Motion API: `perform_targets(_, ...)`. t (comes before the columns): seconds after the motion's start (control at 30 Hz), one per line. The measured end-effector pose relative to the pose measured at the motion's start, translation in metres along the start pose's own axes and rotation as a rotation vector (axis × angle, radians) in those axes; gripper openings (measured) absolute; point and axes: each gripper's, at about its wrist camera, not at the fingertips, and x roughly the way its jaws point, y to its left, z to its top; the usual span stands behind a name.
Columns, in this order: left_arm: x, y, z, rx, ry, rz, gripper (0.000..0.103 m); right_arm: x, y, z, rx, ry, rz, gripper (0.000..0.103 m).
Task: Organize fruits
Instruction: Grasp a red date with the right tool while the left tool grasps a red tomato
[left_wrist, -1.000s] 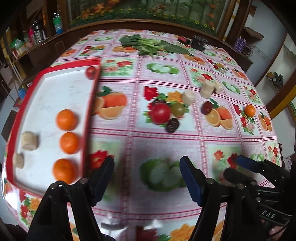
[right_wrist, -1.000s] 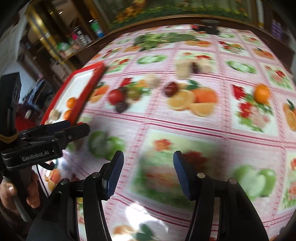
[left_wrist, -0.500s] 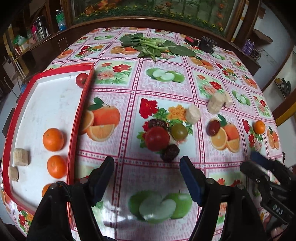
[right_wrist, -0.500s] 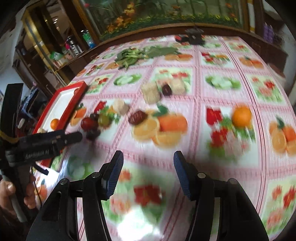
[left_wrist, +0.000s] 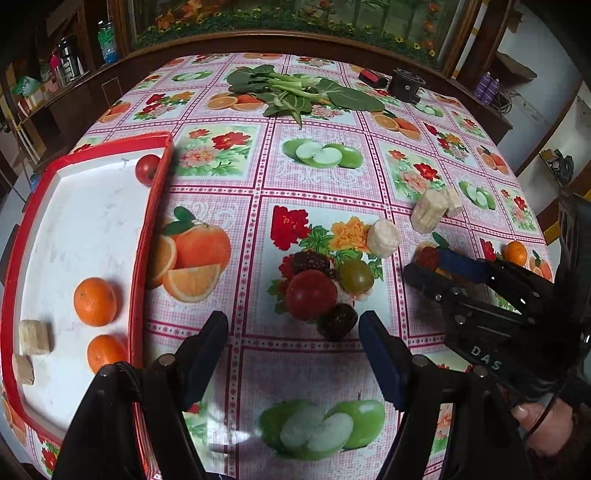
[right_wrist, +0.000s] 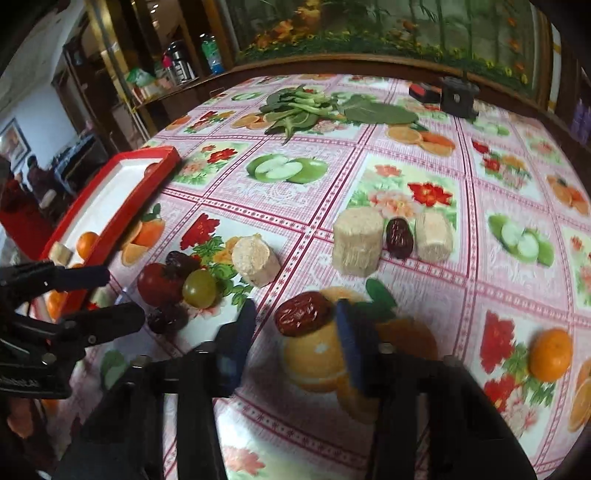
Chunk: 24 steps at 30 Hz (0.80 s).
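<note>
1. Red tray (left_wrist: 149, 206), tabletop's left: holds two oranges (left_wrist: 95, 301), one tomato (left_wrist: 147, 169), two pale cubes.
2. Left tongs (left_wrist: 293, 341): wide open, empty, approaching the central tomato (left_wrist: 311, 294); next, straddle and close.
3. Right tongs (right_wrist: 295, 325): open, bracketing a red date (right_wrist: 302, 313), apparently untouched; third orange (right_wrist: 550, 354) further right.

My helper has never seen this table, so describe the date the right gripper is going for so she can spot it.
Start at the red tray, then go right past the red tomato and green grape. The date lies alone between the open right gripper fingers: reddish-brown, wrinkled, glossy, on a printed orange; the other dates look darker.
</note>
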Motion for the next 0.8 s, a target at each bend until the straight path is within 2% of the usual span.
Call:
perform_targets(0.37, 0.025, 0.0, 0.011, -0.017, 0.019, -0.027, 0.075, -0.002, -0.004, -0.003, 0.01, -0.004, 0.006, 0.032)
perform_targets(0.43, 0.028, 0.002, 0.01, -0.028, 0.007, -0.047, 0.071, -0.002, -0.002, -0.003, 0.007, -0.004, 0.006, 0.032)
perform_targets(0.5, 0.024, 0.003, 0.01, -0.034, -0.019, -0.093, 0.044, -0.002, -0.001, -0.003, 0.004, -0.005, 0.002, 0.032)
perform_targets(0.57, 0.023, 0.001, 0.01, -0.031, -0.03, -0.129, 0.035, -0.001, 0.0, -0.002, 0.001, -0.006, -0.002, 0.032)
perform_targets(0.8, 0.017, 0.001, 0.001, -0.01, -0.042, -0.136, 0.035, -0.005, 0.003, -0.005, 0.003, -0.006, -0.006, 0.032)
